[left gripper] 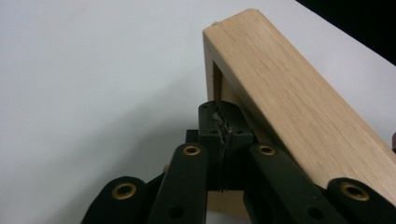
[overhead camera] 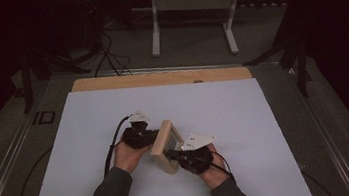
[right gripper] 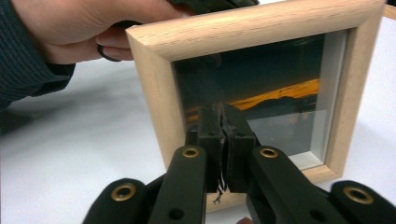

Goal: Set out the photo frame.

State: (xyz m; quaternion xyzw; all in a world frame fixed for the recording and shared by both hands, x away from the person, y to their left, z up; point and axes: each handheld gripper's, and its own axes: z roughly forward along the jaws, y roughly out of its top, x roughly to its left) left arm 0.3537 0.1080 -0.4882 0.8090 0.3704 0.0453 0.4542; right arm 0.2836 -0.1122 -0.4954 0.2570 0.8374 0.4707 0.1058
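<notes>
A light wooden picture frame [overhead camera: 167,146] stands upright on the white sheet, turned at an angle. Behind its glass is a dark picture with an orange band [right gripper: 280,91]. My left gripper [overhead camera: 153,137] is at the frame's back side, jaws shut together, tips against the recess behind the wooden edge [left gripper: 289,102]. In the left gripper view the pads [left gripper: 223,114] meet with nothing clearly between them. My right gripper [overhead camera: 169,155] is on the front side, jaws shut, tips [right gripper: 223,116] right at the glass near the frame's lower left corner [right gripper: 154,93].
The white sheet [overhead camera: 114,115] covers most of the wooden table [overhead camera: 160,78]. The person's left hand [right gripper: 70,28] shows behind the frame's top corner. Beyond the table stand a white desk's legs [overhead camera: 155,30] and cables [overhead camera: 107,56] on the dark floor.
</notes>
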